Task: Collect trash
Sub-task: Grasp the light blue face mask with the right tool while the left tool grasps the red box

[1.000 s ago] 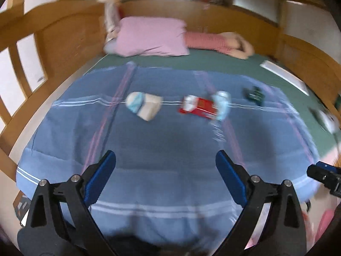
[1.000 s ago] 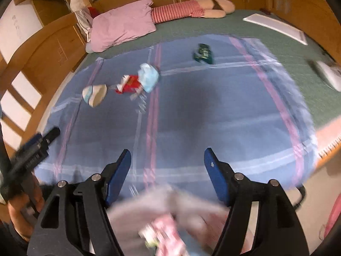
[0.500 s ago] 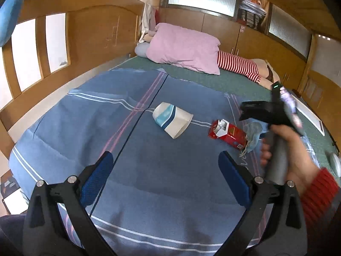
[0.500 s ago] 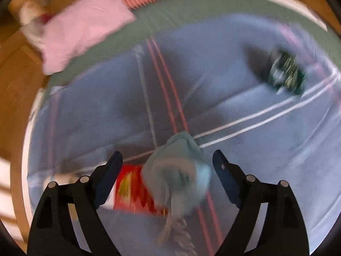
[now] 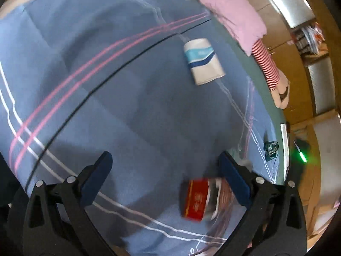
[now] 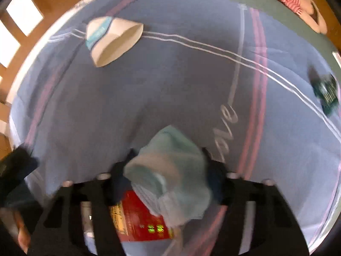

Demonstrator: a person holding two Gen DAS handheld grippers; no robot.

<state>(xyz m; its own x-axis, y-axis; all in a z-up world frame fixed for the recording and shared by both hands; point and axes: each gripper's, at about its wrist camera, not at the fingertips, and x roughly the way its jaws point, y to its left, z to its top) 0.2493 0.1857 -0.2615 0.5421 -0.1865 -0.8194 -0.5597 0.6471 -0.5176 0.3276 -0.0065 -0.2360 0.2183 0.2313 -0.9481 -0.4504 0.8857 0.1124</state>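
One bed [image 5: 127, 111] is seen, covered by one blue blanket [image 6: 170, 85] — soft woven cloth, crossed by pink bands and thin white lines, with cursive lettering stitched in. One pink pillow [image 5: 232, 10] lies at the head end, a red-and-white striped soft toy [image 5: 266, 64] just beside it.

Four pieces of trash are counted on the blanket. One paper cup [image 6: 113, 40], white with a teal and blue band, lies on its side, conical, its mouth squashed to an oval. One pale blue face mask [image 6: 172, 175], crumpled and pleated, rests partly over one red carton [image 6: 140, 219], flat and boxy with glossy print. One dark green crinkled wrapper [image 6: 325, 91] is set well apart, near the blanket's edge.

Two grippers are counted. The left gripper [image 5: 166, 177], black frame with blue pads, is spread as wide as it goes and has just been opening; nothing is held, though the red carton lies low between its fingers, nearer the right-hand one. The right gripper [image 6: 168, 170] has just been closing, its jaws about half apart with the face mask between them — whether the pads already press on it cannot be told through the blur.
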